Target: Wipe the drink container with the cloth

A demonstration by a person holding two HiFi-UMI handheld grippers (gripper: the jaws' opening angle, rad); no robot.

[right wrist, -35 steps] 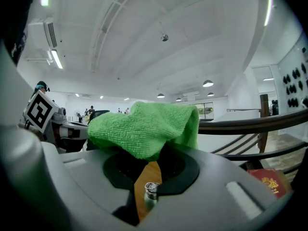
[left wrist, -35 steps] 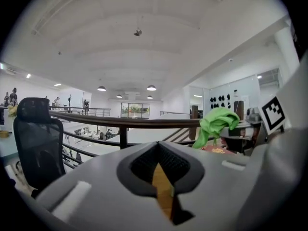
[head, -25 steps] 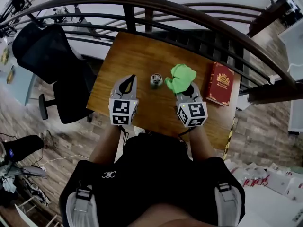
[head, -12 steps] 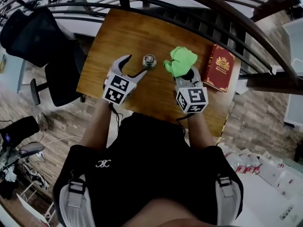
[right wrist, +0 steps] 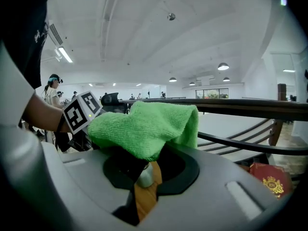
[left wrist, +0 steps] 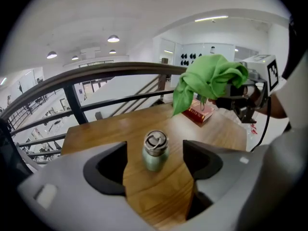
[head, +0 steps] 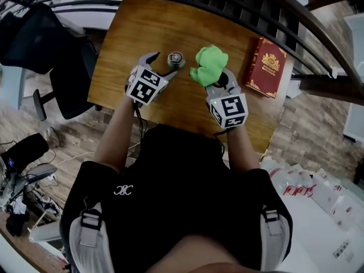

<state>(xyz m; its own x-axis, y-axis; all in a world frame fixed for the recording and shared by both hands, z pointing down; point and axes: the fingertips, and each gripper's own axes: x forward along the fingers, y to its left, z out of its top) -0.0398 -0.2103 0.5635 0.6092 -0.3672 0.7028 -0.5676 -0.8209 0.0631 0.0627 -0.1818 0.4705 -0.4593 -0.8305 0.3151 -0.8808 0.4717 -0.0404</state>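
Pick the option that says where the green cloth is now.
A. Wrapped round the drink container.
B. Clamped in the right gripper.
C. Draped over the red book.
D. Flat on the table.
B: the green cloth bunches up out of the right gripper, whose jaws are closed on it.

The cloth (head: 209,61) is bright green, the drink container (head: 175,60) pale green, the book (head: 265,67) red and gold, the table (head: 136,38) brown.

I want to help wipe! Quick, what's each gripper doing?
Left gripper: open, jaws just been opening; drink container stands between them, untouched.
Right gripper: shut on the green cloth.
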